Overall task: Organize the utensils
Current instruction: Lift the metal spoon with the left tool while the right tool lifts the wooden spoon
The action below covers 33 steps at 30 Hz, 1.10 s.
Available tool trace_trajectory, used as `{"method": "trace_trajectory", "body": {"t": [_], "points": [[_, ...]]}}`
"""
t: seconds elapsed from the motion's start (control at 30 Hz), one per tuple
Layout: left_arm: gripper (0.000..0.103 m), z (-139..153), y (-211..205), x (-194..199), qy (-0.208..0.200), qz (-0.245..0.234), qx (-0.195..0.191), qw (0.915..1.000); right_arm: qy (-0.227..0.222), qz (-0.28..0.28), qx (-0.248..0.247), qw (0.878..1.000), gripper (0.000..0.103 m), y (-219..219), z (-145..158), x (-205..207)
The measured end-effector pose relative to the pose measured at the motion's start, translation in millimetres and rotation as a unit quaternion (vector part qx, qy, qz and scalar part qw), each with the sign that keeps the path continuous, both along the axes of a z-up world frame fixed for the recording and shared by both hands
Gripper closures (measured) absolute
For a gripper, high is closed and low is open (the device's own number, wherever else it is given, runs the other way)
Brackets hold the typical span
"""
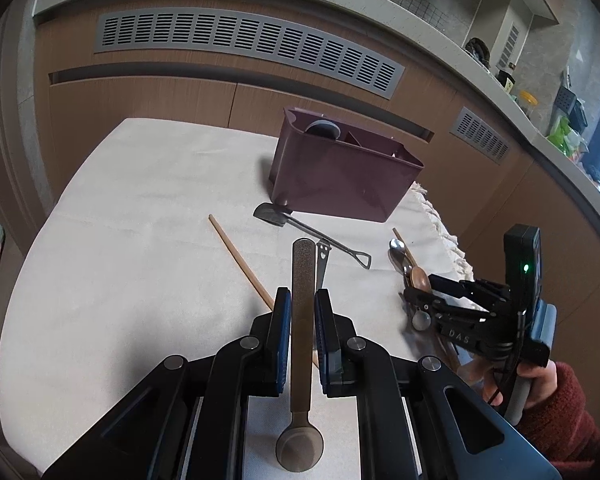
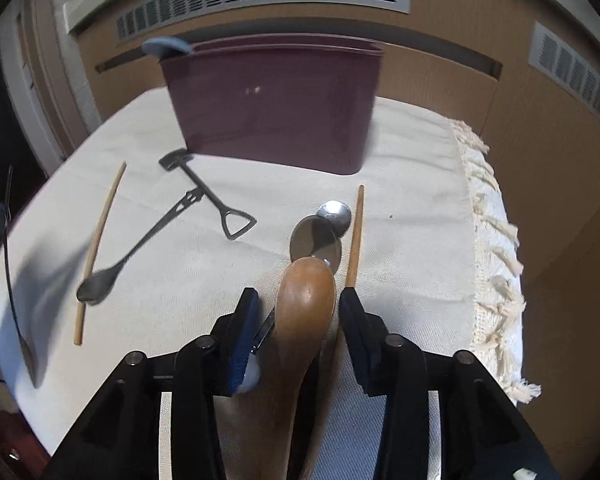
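My left gripper (image 1: 303, 300) is shut on the handle of a bronze-grey spoon (image 1: 302, 360), whose bowl faces the camera. A maroon utensil bin (image 1: 340, 172) (image 2: 272, 112) stands at the back of the table. My right gripper (image 2: 300, 304) (image 1: 416, 296) is open and straddles the bowl of a brown wooden spoon (image 2: 306, 300) without its pads touching it. Two metal spoons (image 2: 316, 236) lie just beyond the wooden one, with a chopstick (image 2: 354, 240) beside them on the right.
A shovel-shaped utensil (image 2: 208, 196), a dark spoon (image 2: 100, 284) and a second chopstick (image 2: 100, 248) lie left of centre on the white cloth (image 2: 420, 200). The cloth's fringe (image 2: 492, 240) marks the right edge. A grey-blue item (image 2: 166, 46) sticks out of the bin. A red-sleeved hand (image 1: 540, 384) holds the right gripper.
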State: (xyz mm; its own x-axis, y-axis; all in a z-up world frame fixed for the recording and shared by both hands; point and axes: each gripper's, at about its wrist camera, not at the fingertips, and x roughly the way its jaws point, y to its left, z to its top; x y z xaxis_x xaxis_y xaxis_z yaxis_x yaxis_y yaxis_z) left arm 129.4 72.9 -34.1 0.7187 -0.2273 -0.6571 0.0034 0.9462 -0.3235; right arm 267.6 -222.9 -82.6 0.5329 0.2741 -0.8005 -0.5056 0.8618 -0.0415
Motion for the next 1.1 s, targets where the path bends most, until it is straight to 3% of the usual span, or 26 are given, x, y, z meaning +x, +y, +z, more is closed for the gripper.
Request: {"method": "trace_trajectory", "body": {"t": [0.07,0.1,0.13,0.4,0.57,0.8,0.83,0.9,0.93,0.97,1.1], "points": [[0.091,-0.4,-0.8,1.0,0.000,-0.001,0.001,1.0000,-0.022,0.008,-0.048,0.999,0.068,11.4,-2.5,-5.3],[0.091,0.0,-1.4,1.2,-0.001,-0.002,0.002,1.0000,-0.029,0.009,-0.058,0.998,0.075,13.9,-2.7,-7.1],[0.091,0.6,-1.9,1.5,-0.002,-0.004,0.003,1.0000,-0.034,0.011,-0.061,0.998,0.076,15.3,-1.5,-9.3],[0.091,13.9,-8.9,12.4,-0.029,-0.032,0.003,0.9991,-0.064,0.019,0.018,0.998,0.076,2.2,44.8,-18.1],[0.091,18.7,-13.0,28.5,-0.021,-0.049,-0.008,0.9986,-0.070,0.013,0.017,0.997,0.076,2.4,55.4,-14.6],[0.091,38.6,-12.0,48.7,-0.039,-0.064,-0.004,0.9972,-0.090,0.008,0.019,0.996,0.077,0.1,73.5,-7.6],[0.097,40.3,-11.9,51.3,-0.040,-0.065,-0.003,0.9971,-0.089,0.006,0.024,0.996,0.077,-1.0,75.1,-4.5],[0.098,44.3,-11.9,56.9,-0.042,-0.068,-0.002,0.9968,-0.088,0.001,0.029,0.996,0.077,-2.4,78.2,0.3],[0.099,46.2,-11.9,59.0,-0.043,-0.069,0.000,0.9967,-0.086,-0.001,0.033,0.996,0.081,-2.7,80.0,3.5],[0.098,47.9,-12.3,61.6,-0.044,-0.070,0.003,0.9965,-0.083,0.000,0.039,0.996,0.098,-3.5,81.6,6.1],[0.098,47.6,-10.3,70.1,-0.042,-0.069,0.005,0.9968,-0.071,-0.002,0.037,0.997,0.099,-2.4,80.4,17.0]]}}
